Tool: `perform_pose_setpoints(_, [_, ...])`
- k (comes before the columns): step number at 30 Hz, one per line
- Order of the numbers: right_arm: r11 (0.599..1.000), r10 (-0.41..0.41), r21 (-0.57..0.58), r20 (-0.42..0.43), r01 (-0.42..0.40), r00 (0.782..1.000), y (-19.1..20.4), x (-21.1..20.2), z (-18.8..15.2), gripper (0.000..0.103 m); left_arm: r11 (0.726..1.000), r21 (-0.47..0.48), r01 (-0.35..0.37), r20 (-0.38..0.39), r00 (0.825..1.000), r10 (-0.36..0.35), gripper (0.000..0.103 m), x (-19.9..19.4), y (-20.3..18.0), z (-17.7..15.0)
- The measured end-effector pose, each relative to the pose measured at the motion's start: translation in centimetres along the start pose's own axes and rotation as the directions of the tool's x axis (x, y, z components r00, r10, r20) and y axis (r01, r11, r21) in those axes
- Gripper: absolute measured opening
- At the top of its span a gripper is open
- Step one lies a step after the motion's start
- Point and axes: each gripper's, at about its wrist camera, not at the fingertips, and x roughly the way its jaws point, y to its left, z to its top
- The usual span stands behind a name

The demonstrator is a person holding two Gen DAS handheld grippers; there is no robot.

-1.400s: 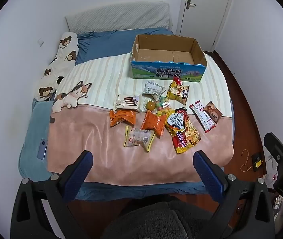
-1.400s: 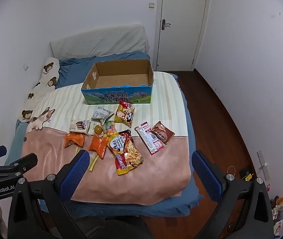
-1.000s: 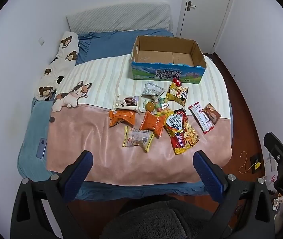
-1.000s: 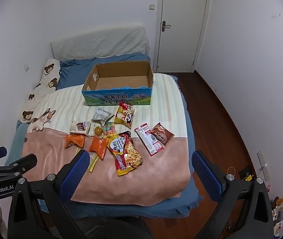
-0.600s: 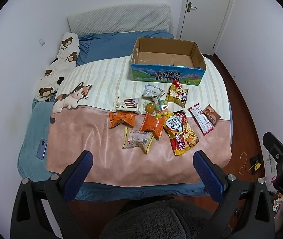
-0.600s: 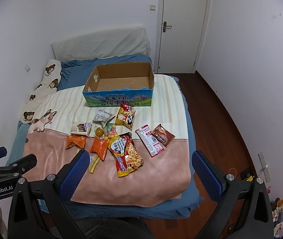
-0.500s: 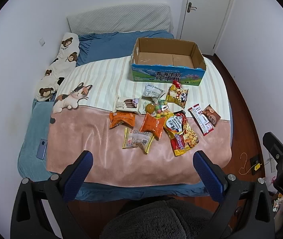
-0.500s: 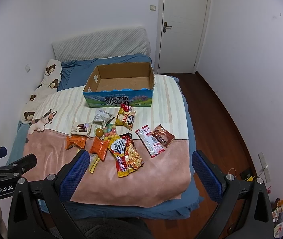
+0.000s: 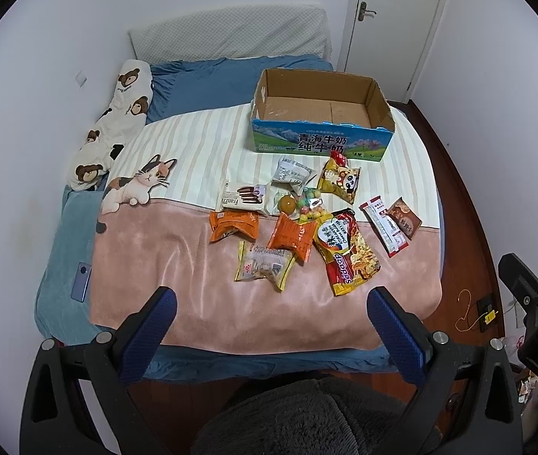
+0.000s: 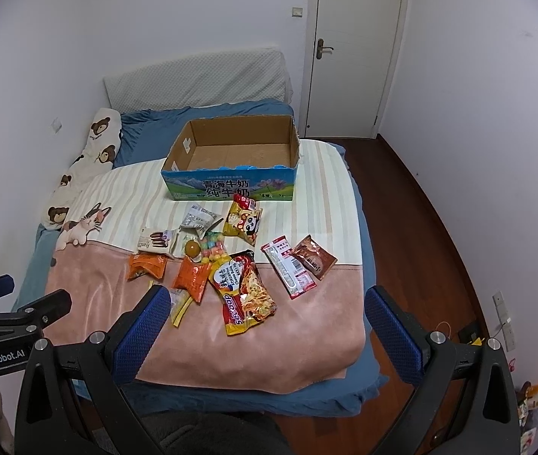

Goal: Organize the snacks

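A: Edges and room?
B: Bed runs near to far. Left side sits close to the wall, with a bear pillow along it. Right side drops to wood floor, open through to the door. Near edge of the pink blanket hangs just in front of both grippers. A phone lies at the left edge on blue sheet.

A: Box?
B: Box is on the striped part, far side, right of centre. Top open, bare cardboard inside, nothing in it. Blue printed front wall faces near.

A: Snacks?
B: All loose on the blanket, near side of the box, none in it. Grey pack and panda bag are closest to the box. Then the Franzzi pack, a jelly cup and a candy bag, touching or overlapping. Two orange packs sit side by side below those; the right one overlaps the noodle bag. A clear yellow-edged pack is nearest. Off right, apart from the cluster: a red-white stick pack with a brown sachet just beside it.

A: Grippers?
B: Left gripper spread wide, nothing between the fingers, off the near edge, touching nothing. Right gripper likewise: wide, bare, clear of the blanket. In its view the left finger hides part of the clear pack.
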Motion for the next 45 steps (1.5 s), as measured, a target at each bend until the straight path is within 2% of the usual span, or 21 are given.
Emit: perform_pose_setpoints(45, [1.0, 0.019, -0.005, 0.0, -0.019, 1.0, 0.91, 0.2, 0.5, 0.103, 1.0, 0.003, -0.003, -0.009, 1.0, 0.003, 0.103, 0.58, 0.8, 0.45])
